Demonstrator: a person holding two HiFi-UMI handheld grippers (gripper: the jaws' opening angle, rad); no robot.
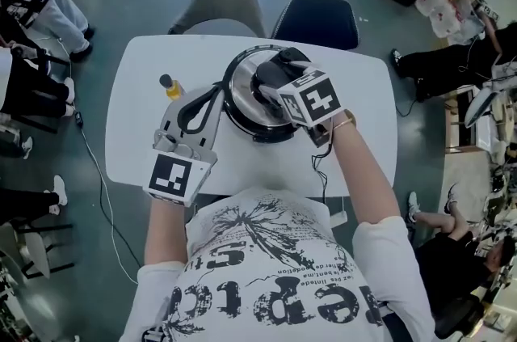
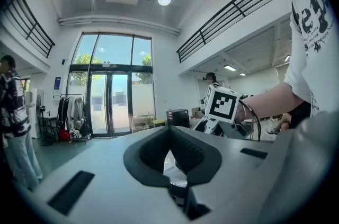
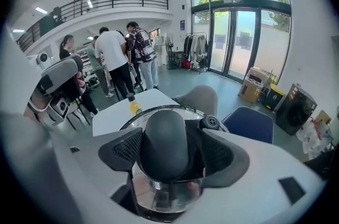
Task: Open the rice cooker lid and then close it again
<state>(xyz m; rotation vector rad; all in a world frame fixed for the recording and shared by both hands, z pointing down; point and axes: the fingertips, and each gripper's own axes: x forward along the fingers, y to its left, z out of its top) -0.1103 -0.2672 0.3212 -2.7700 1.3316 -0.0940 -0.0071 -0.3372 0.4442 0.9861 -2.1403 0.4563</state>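
On the white tabletop (image 1: 363, 90) the rice cooker (image 1: 250, 132) sits with its glass lid (image 1: 241, 82) down. The right hand-held gripper (image 3: 172, 150) stands slightly open round the lid's knob (image 3: 163, 135). The left hand-held gripper (image 1: 214, 94) is closed and empty beside it, so to my eye the lifting is either finished or not begun.

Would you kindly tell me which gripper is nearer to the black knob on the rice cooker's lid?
Right. The right gripper straddles the knob; the left gripper sits beside the rice cooker, at its rim and off to the side of the knob.
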